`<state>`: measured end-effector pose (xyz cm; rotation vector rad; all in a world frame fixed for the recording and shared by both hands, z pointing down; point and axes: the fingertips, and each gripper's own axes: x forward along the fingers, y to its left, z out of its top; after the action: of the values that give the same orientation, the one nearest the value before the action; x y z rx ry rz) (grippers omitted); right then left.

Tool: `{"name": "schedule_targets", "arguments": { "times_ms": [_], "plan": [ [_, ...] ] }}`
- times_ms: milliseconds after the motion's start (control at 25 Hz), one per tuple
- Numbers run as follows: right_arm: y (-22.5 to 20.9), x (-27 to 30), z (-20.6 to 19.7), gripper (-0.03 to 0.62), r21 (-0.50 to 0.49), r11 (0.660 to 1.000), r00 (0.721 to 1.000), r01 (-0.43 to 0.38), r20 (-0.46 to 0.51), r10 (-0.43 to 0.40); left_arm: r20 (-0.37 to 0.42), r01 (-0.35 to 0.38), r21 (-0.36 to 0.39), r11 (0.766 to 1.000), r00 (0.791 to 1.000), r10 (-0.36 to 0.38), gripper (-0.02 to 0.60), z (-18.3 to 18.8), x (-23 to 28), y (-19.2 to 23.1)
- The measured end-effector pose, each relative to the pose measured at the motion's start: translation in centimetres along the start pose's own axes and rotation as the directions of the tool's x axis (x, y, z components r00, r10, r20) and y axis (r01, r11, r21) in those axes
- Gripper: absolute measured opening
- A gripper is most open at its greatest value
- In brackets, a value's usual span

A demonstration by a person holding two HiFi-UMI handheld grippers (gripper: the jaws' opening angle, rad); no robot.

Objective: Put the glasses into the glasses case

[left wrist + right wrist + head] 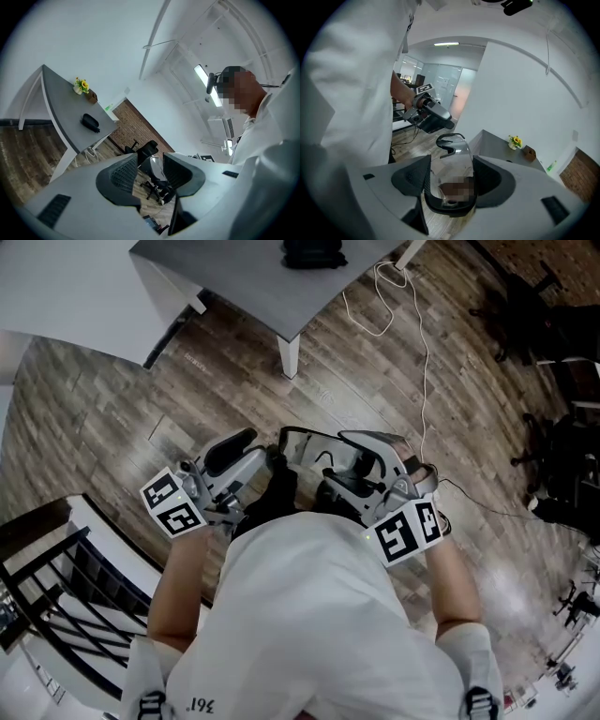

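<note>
Gripping clear-lensed safety glasses with a black plastic frame, the right gripper is clamped across them, holding them in mid-air above the wood-plank floor, angled downward close to the person's body. The left gripper, held level alongside, has its jaws apart with nothing between them. The dark oval glasses case lies on the grey table, well apart. Light, springy and easily scratched, the glasses seem best held by the frame, not the lens.

- An office: black swivel chairs are standing on plank flooring.
- A grey desk is carrying flowers at its far edge.
- Glass partitions are showing behind.
</note>
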<state>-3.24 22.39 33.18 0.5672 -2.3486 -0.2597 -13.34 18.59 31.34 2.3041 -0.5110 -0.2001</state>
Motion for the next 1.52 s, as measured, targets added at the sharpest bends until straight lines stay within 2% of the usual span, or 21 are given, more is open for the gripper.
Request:
{"name": "schedule_targets", "arguments": {
  "times_ms": [360, 600, 760, 1000, 1240, 1520],
  "plan": [
    [-2.7, 4.0, 1.5, 0.288, 0.038, 0.998, 0.998, 0.048, -0.045, -0.046, -0.053, 0.067, -0.021, 0.998, 0.996, -0.068, 0.178, 2.9, 0.2, 3.6],
    [-4.6, 4.9, 1.6, 0.288, 0.032, 0.998, 0.998, 0.053, -0.046, -0.052, -0.063, 0.074, -0.036, 0.997, 0.995, -0.076, 0.178, 3.7, 1.2, 4.6],
    [-6.8, 5.2, 0.2, 0.288, 0.015, 0.999, 0.999, 0.032, -0.034, -0.031, -0.052, 0.046, -0.038, 0.998, 0.998, -0.048, 0.178, 4.0, 2.8, 5.5],
    [-10.9, 6.3, -2.5, 0.288, -0.029, 0.998, 0.999, -0.050, -0.012, 0.050, -0.003, -0.027, -0.044, 0.999, 1.000, 0.027, 0.178, 5.4, 6.5, 7.7],
    [-15.8, 6.8, -4.7, 0.288, -0.080, 0.992, 0.995, -0.099, 0.012, 0.100, 0.028, -0.083, -0.044, 0.996, 0.996, 0.085, 0.178, 6.9, 10.5, 9.1],
    [-19.4, 7.8, -6.8, 0.288, -0.107, 0.985, 0.990, -0.134, 0.027, 0.137, 0.031, -0.137, -0.033, 0.990, 0.990, 0.138, 0.178, 8.1, 13.4, 11.1]
  ]
}}
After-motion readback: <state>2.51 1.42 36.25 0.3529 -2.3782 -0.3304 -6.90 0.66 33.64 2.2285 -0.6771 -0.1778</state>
